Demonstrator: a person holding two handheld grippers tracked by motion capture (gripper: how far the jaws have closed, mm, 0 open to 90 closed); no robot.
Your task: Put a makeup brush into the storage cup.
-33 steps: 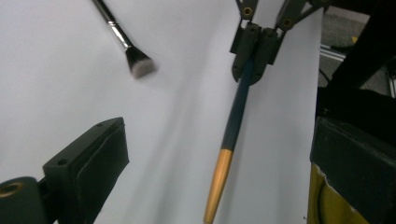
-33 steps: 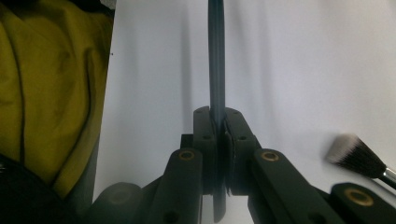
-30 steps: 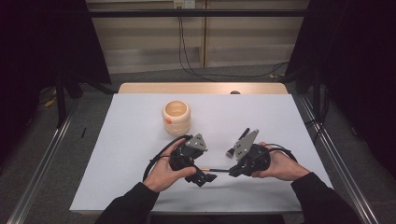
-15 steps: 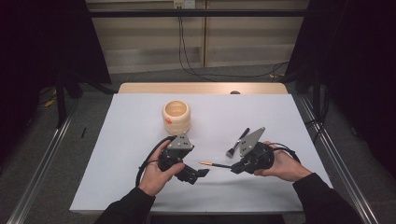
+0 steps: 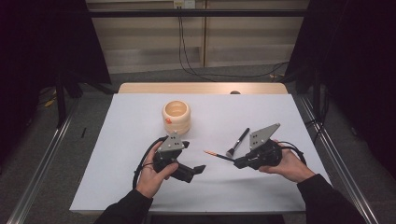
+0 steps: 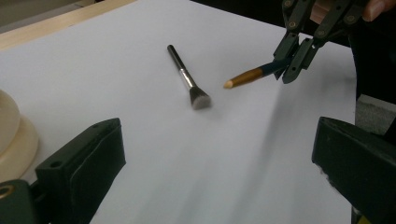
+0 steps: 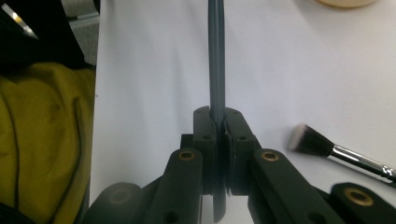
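Observation:
A dark pencil with an orange tip (image 5: 212,153) is clamped in my right gripper (image 5: 238,162), which is shut on its shaft and holds it just above the white table, tip pointing left. In the right gripper view the pencil (image 7: 216,56) runs straight up from the closed jaws of the right gripper (image 7: 219,126). My left gripper (image 5: 196,169) sits to the left of the tip, open and holding nothing. Its own view has the left gripper (image 6: 219,177) spread wide, with the pencil (image 6: 247,76) and right gripper (image 6: 292,65) beyond. A makeup brush (image 5: 238,141) lies flat nearby.
A cream ribbed cup (image 5: 176,116) stands upright behind the left hand. White paper covers the table (image 5: 280,112), with a wooden edge at the back. The brush (image 7: 327,149) lies right of my right jaws. Yellow fabric (image 7: 42,140) hangs past the table edge.
The left gripper has drawn back to the left, away from the pencil, and stands open. The right gripper keeps the pencil and has barely shifted.

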